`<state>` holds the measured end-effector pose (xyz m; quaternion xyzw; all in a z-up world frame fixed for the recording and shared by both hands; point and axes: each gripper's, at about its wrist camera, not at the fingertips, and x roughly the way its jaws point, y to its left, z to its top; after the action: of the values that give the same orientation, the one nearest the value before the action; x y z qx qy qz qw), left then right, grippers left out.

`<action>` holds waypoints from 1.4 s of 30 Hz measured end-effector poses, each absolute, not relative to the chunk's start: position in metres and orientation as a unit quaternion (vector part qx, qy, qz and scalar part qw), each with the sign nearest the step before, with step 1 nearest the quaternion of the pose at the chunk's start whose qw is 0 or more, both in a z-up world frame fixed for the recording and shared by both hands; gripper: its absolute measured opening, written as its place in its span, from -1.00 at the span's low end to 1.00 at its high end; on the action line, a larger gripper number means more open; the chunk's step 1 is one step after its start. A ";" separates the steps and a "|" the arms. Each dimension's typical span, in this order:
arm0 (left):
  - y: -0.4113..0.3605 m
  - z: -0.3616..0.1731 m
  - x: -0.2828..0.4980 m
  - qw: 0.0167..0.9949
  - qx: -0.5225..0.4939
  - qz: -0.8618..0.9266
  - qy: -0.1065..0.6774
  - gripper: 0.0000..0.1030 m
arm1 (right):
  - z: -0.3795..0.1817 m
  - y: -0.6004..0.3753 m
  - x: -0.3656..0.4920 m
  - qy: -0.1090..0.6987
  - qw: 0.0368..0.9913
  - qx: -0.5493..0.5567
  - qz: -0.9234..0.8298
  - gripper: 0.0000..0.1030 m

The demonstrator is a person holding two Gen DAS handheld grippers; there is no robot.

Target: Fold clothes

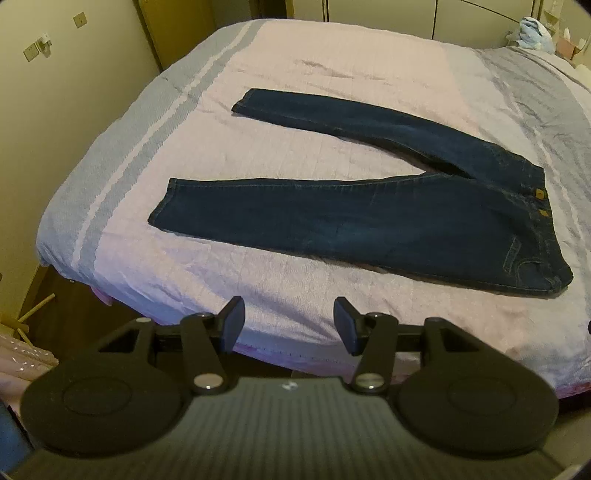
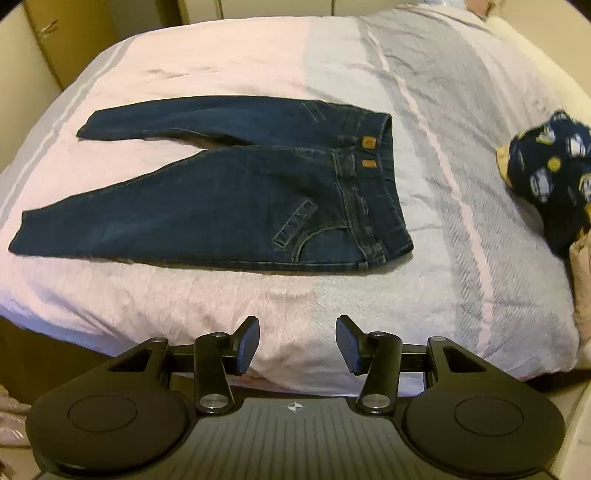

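While both the left gripper [image 1: 289, 325] and right gripper [image 2: 298, 341] hover half-open and empty, the jeans [image 1: 369, 218] lie flat ahead of them, untouched.

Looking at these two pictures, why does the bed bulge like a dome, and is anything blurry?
Left wrist view: the fisheye lens curves the bed; the jeans are sharp under dim, warm light. Right wrist view: same bulge; the patterned dark bundle at the edge looks smeared.

A home bedroom: a made bed [image 1: 258, 74] with a striped cover, wardrobe doors [image 1: 369, 11] behind, wall sockets [image 1: 35, 50].
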<state>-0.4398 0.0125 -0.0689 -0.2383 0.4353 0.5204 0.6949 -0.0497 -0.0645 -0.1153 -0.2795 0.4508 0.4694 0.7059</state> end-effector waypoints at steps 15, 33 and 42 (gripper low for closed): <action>0.000 -0.076 -0.446 0.691 -0.237 0.522 0.440 -0.05 | -0.106 -0.063 -0.075 0.419 0.689 -0.310 0.503 -0.03; -0.003 -0.068 -0.428 0.685 -0.215 0.535 0.444 -0.05 | -0.104 -0.055 -0.073 0.414 0.677 -0.307 0.525 -0.03; 0.006 -0.068 -0.429 0.675 -0.220 0.544 0.447 -0.04 | -0.105 -0.039 -0.072 0.409 0.667 -0.305 0.543 -0.03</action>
<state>-0.4290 0.0063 -0.0680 -0.2198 0.4470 0.5442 0.6751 -0.0719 -0.0390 -0.1048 -0.3048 0.4088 0.5432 0.6671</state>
